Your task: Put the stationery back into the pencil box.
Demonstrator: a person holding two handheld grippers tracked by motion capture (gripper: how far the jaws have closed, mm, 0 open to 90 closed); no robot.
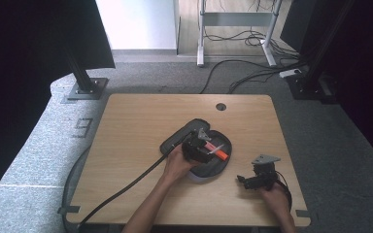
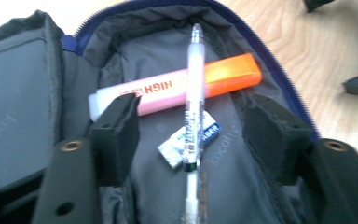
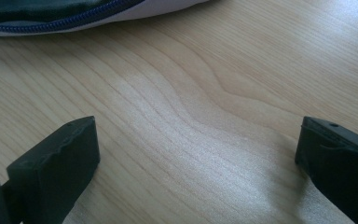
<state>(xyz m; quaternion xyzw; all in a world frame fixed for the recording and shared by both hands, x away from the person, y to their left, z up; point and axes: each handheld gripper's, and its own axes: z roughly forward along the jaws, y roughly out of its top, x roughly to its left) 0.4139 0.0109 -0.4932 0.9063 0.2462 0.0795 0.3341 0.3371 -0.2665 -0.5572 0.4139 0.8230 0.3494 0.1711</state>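
Grey carpet surrounds the wooden bench [image 1: 141,145], with cables trailing across the floor beyond its far edge and dark stands at both far corners. Most of the bench top is bare: the whole left half and the far strip, where a round cable hole [image 1: 220,106] sits, offer free room, and so does the near right corner around the right tool [image 1: 245,180].

An open pencil case [image 1: 175,141] lies near the middle of the bench, unzipped flat, its blue zipper edge running round the rim. The left tool [image 2: 191,135] hangs over its right half, jaws apart, with nothing pressed between the pads. A white pen [image 2: 195,93] lies lengthwise between the two jaws, touching neither, resting on the grey lining. Under the pen, crosswise, lies a highlighter [image 2: 168,88] with a pink body and an orange cap, and beside it a small eraser [image 2: 172,151] in a blue and white sleeve. The case's raised wall and zipper close in on both sides of the left tool, leaving little sideways room.

The right tool rests low over bare wood, well apart from the case, jaws wide apart and holding nothing; the case's edge shows at the top of the right gripper view.
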